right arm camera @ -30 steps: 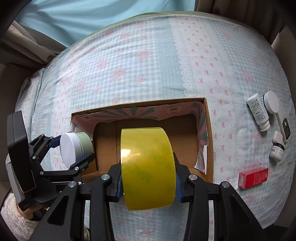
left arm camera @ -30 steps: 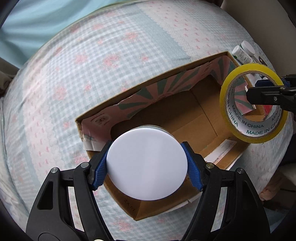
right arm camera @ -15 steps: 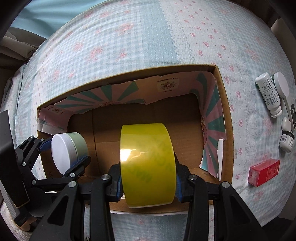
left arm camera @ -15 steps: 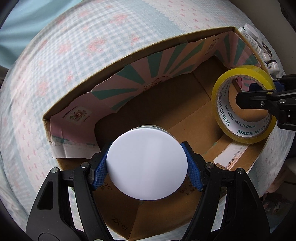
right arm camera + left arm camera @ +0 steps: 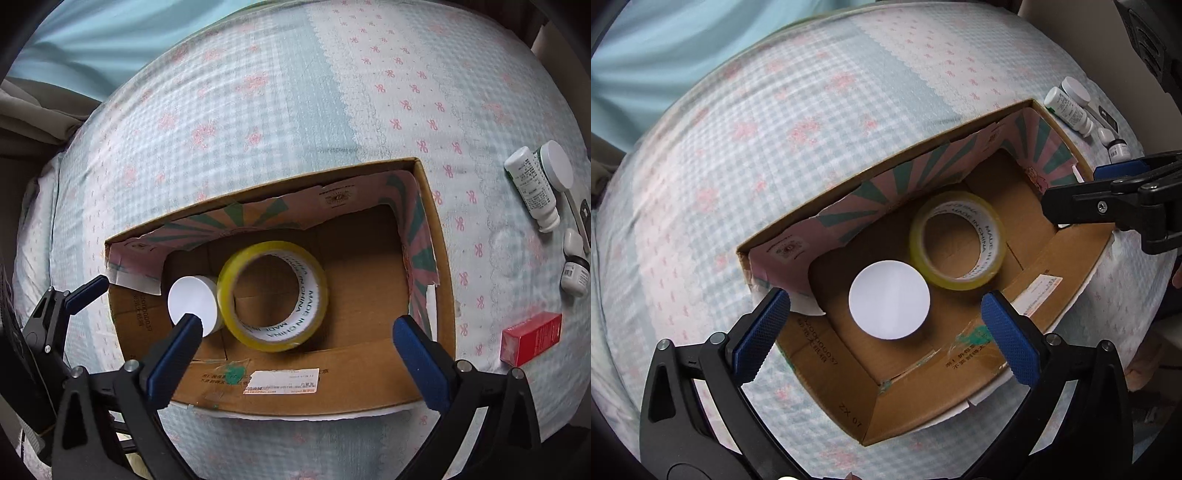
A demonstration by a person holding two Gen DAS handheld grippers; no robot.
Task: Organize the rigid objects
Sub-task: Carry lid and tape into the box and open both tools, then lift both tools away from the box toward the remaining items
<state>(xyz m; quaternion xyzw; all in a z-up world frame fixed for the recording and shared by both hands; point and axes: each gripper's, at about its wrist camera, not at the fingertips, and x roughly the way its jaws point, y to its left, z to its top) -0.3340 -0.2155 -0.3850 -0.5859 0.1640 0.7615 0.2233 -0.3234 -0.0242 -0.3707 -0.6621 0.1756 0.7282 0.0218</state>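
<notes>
- The tape roll lies in the middle of the cardboard box, leaning on its side with its hole facing up and toward the lower right of the frame.
- The white-lidded jar stands upright just beside the roll at its left, seemingly touching, lid up.
- The left gripper and right gripper both hover over the box with fingers spread and nothing between them.
- Judgement: lift both straight up so no finger catches the box wall or knocks the roll.
- At the frame's right, on the bed, wait a white bottle, a small bottle and a red box; the white bottle's long axis runs from upper left to lower right.
</notes>
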